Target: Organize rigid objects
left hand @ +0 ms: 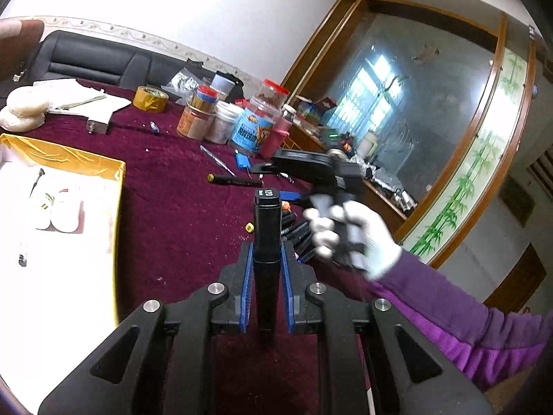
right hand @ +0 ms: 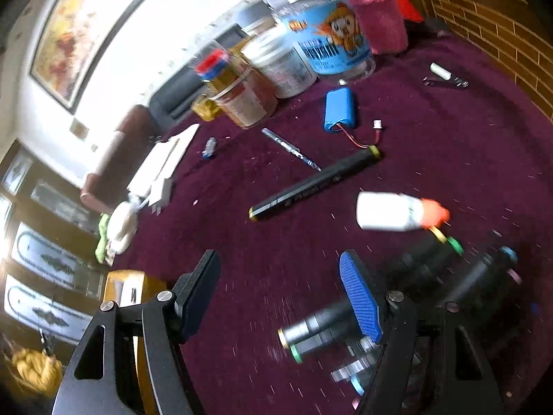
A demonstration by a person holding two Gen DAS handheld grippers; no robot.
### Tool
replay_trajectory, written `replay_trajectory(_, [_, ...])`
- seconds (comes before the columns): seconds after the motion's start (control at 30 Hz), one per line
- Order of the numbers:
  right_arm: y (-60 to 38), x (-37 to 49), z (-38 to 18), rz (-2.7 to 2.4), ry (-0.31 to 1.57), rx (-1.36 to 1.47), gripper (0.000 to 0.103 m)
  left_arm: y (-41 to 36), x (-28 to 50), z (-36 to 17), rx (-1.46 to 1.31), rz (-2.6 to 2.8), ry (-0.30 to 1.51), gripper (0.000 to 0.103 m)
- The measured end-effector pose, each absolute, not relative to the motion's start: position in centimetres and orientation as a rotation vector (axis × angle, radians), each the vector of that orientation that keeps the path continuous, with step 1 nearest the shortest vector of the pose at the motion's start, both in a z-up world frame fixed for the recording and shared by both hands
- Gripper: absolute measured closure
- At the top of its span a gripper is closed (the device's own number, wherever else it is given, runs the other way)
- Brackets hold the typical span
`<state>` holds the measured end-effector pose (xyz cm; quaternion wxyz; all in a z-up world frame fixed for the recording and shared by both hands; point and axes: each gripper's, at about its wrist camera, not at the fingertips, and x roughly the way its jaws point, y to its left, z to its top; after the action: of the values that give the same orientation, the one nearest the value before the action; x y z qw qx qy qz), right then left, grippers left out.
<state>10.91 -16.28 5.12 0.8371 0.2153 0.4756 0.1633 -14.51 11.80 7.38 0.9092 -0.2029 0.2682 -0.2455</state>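
Observation:
My left gripper [left hand: 266, 254] is shut on a black marker [left hand: 266, 228] with a cap marked 120, held above the dark red tablecloth. My right gripper [right hand: 280, 273] is open and empty over the cloth; it also shows in the left wrist view [left hand: 273, 169], held by a white-gloved hand. A pile of black markers [right hand: 432, 269] lies under and right of its blue-padded finger [right hand: 361, 297]. A single black marker [right hand: 314, 185] lies ahead of it. A white bottle with an orange cap [right hand: 397, 211] and a blue battery pack [right hand: 338, 109] lie nearby.
Several jars [right hand: 325, 41] stand at the back of the table. A gold-edged box with white lining [left hand: 52, 214] sits at the left. A tape roll [left hand: 150, 98], a pen [right hand: 290, 148], paper [right hand: 162, 162] and a wooden cabinet [left hand: 414, 110] are also there.

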Motion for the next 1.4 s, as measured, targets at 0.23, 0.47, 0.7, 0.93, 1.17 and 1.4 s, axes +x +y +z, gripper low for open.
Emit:
replay_trajectory(0.23, [-14.4,17.5,2.3,0.126,1.109,0.61,0.037,15.2,-15.2,7.6,-0.469,-0.494,0.528,0.091])
replay_trajectory(0.47, [-12.0,19.2,1.9,-0.091,1.098,0.465,0.07,18.2,-15.8,7.1,-0.535,-0.469,0.507,0.091])
replay_trajectory(0.7, [-14.8,17.3,1.5,0.027,1.09,0.593,0.089,21.3,-17.0,7.8,-0.582,-0.424,0.464,0.091])
replay_trajectory(0.93, [-15.4,12.3,3.4,0.273,1.064,0.63,0.09,26.0,-18.6,8.7,-0.61,-0.309,0.432,0.091])
replay_trajectory(1.17, [-9.0,7.0,7.0,0.567,1.051,0.561,0.091,29.7,-17.5,7.7,-0.568,-0.162,0.537,0.091])
replay_trajectory(1.4, [0.7,3.3,8.0,0.737,1.065,0.391,0.099,32.3,-15.0,6.4,-0.566,-0.101,0.584,0.091])
